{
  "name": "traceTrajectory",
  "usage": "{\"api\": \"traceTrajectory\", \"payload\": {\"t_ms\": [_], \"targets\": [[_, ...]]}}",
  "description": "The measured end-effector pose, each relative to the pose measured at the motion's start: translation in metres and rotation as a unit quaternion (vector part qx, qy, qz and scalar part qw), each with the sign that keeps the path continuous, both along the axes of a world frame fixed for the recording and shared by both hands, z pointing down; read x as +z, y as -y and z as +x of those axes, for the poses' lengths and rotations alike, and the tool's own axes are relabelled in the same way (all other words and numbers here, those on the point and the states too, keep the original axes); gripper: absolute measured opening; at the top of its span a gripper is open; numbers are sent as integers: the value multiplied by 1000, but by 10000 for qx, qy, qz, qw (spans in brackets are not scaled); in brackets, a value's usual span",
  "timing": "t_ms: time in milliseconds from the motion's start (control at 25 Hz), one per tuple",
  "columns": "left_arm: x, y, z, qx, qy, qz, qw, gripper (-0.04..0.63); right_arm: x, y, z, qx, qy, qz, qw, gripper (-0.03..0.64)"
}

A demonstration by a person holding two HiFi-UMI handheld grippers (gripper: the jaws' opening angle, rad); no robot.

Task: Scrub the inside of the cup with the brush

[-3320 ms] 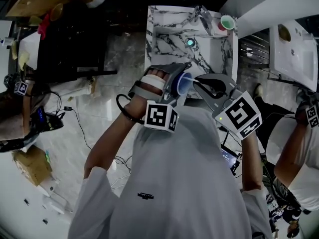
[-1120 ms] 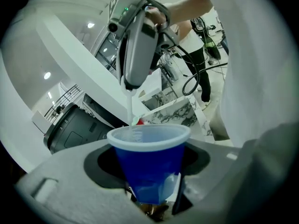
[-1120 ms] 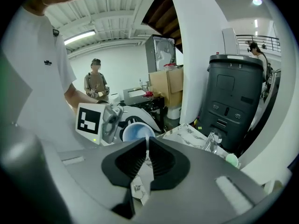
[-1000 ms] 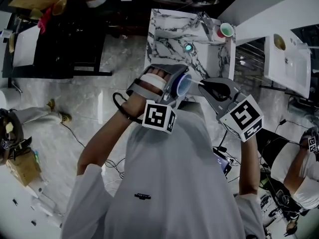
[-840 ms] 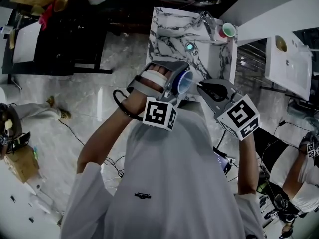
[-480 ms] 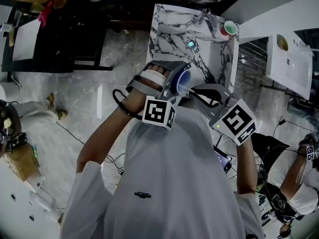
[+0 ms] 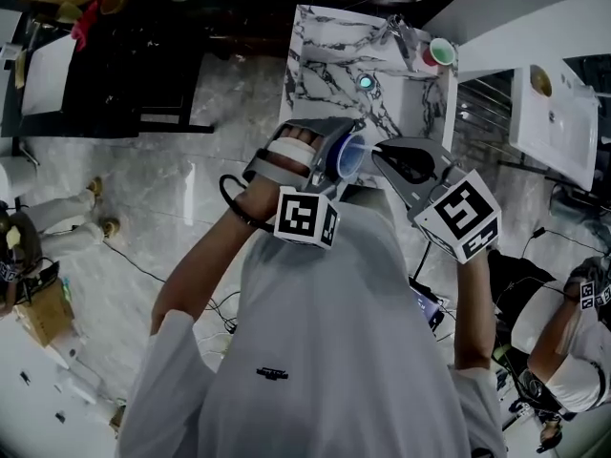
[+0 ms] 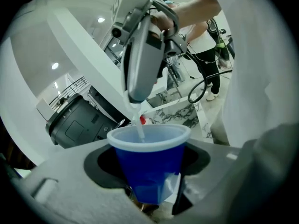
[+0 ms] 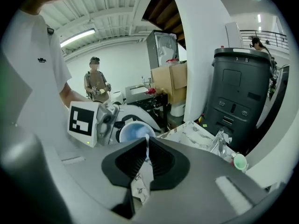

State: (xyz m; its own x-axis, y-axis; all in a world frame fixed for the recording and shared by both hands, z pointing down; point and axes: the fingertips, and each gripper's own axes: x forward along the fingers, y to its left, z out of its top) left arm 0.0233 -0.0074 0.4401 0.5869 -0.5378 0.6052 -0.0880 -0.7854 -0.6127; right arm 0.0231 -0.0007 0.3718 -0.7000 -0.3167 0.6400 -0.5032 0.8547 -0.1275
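The left gripper (image 7: 336, 156) clamps the blue cup (image 8: 148, 162); the right gripper (image 9: 145, 158) pinches the thin brush (image 8: 139, 130), tip inside; best to hold the cup steady and circle its wall.

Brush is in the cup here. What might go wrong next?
1. The left gripper pinches only the lower part of the blue plastic cup; sideways brush pressure might tilt or crumple it.
2. The right gripper is shut on the thin white brush stem, which may twist or slip while scrubbing.
3. The cup is held in the air near the marble sink's front edge, so a drop could miss the basin.
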Motion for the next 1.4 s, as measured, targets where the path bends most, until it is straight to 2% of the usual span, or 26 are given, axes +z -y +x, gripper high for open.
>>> {"api": "traceTrajectory", "payload": {"t_ms": [200,400,600,800,1000,1160,1400], "targets": [[-5,3,-1,-28,-48,23,10000,298,14,-19,6,-129,-113,-270,9995,23],[-3,4,3,-10,-24,36,10000,298,8,-36,-2,-224,262,-467,9983,23],[-2,-3,9,104,29,64,9999,298,-10,-27,-5,-112,535,-257,9982,23],[-6,-7,9,124,-1,112,9999,298,-6,-11,15,269,198,59,9994,23],[-10,-1,4,75,-1,170,9998,298,7,-30,25,69,-29,-160,9998,23],[-7,2,3,89,59,179,9998,298,0,-49,14,-67,396,-410,9984,23],[-4,0,3,111,33,136,9998,298,-24,-39,3,151,817,-125,9965,23]]}}
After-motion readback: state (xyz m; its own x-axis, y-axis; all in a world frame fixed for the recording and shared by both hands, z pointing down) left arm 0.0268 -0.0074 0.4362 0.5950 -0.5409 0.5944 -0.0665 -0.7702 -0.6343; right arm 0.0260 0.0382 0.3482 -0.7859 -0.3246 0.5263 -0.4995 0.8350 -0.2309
